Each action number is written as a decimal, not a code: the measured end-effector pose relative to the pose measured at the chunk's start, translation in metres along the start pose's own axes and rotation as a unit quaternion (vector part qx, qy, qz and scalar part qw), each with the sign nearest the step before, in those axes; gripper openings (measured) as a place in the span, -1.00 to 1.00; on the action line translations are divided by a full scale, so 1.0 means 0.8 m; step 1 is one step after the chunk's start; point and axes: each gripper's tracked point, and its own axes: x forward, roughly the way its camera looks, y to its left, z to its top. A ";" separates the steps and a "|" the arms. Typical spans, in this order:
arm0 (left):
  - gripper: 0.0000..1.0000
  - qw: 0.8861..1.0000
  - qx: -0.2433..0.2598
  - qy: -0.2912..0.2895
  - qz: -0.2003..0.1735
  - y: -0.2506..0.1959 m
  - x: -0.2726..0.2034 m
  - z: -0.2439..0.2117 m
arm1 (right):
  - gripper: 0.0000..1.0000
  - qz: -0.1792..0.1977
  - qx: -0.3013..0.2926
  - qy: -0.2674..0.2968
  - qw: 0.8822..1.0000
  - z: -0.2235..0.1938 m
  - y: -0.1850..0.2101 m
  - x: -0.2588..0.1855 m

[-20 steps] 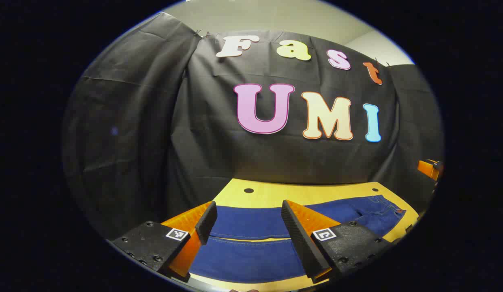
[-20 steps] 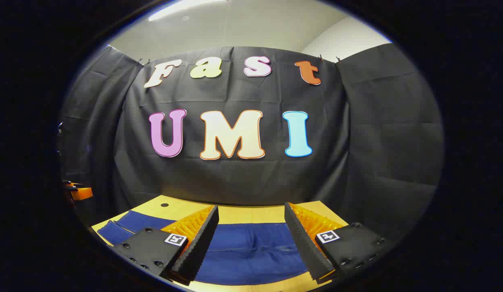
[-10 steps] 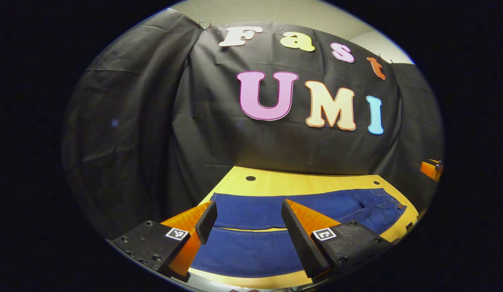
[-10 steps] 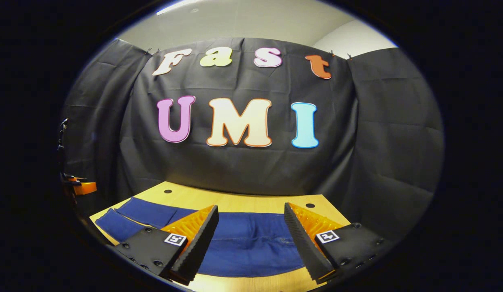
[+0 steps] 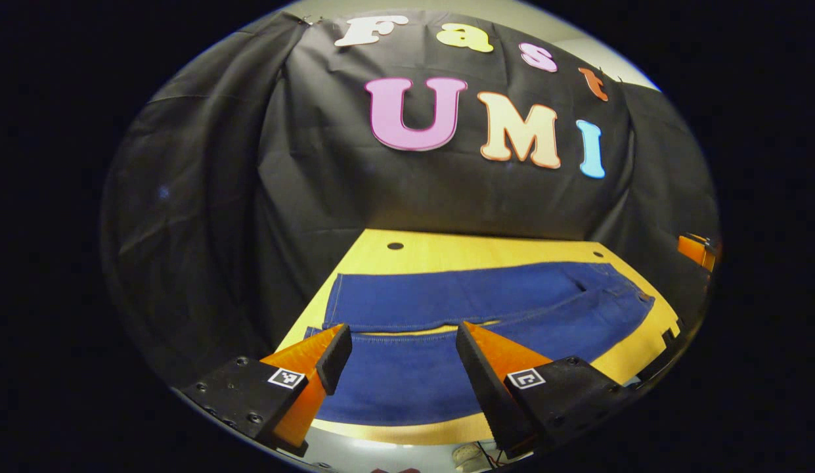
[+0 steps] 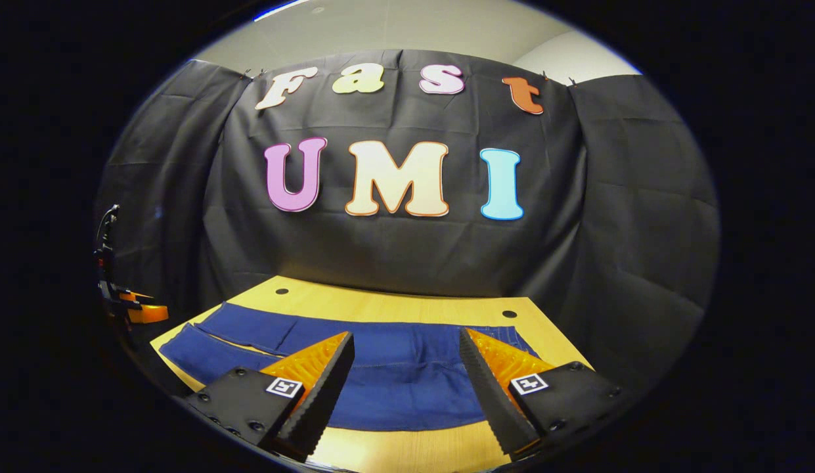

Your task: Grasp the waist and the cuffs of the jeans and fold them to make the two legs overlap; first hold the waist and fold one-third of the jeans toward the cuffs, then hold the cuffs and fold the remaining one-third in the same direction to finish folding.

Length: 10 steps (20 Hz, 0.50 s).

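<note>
Dark blue jeans [image 5: 446, 295] lie flat on a pale wooden table [image 5: 460, 249], the two legs side by side. In the left gripper view the cuffs [image 5: 331, 309] are at the left and the waist [image 5: 634, 295] at the right. My left gripper [image 5: 402, 335] hangs open above the near leg close to the cuffs, nothing between its fingers. In the right gripper view my right gripper [image 6: 407, 340] is open above the jeans [image 6: 394, 387] near the waist end [image 6: 509, 335], also holding nothing.
Black cloth walls close off the table at the back and both sides. Small round holes [image 5: 395, 246] mark the table's far edge. The other gripper shows far off at the right [image 5: 698, 248] in the left gripper view and at the left [image 6: 134, 310] in the right gripper view.
Both grippers have risen and tipped downward, so more of the table and jeans shows under them. Both stay open. The jeans have not moved.
</note>
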 end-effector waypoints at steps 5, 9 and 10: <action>0.92 0.990 0.016 0.097 -0.102 -0.017 0.001 -0.073 | 0.99 0.010 -0.017 0.020 1.000 -0.019 0.000 -0.017; 0.93 0.972 0.084 0.173 -0.135 0.006 -0.003 -0.119 | 0.97 0.014 -0.013 0.033 0.999 -0.034 -0.001 -0.025; 0.92 0.966 0.108 0.186 -0.144 0.012 -0.005 -0.126 | 0.97 0.014 -0.012 0.037 0.999 -0.039 -0.001 -0.027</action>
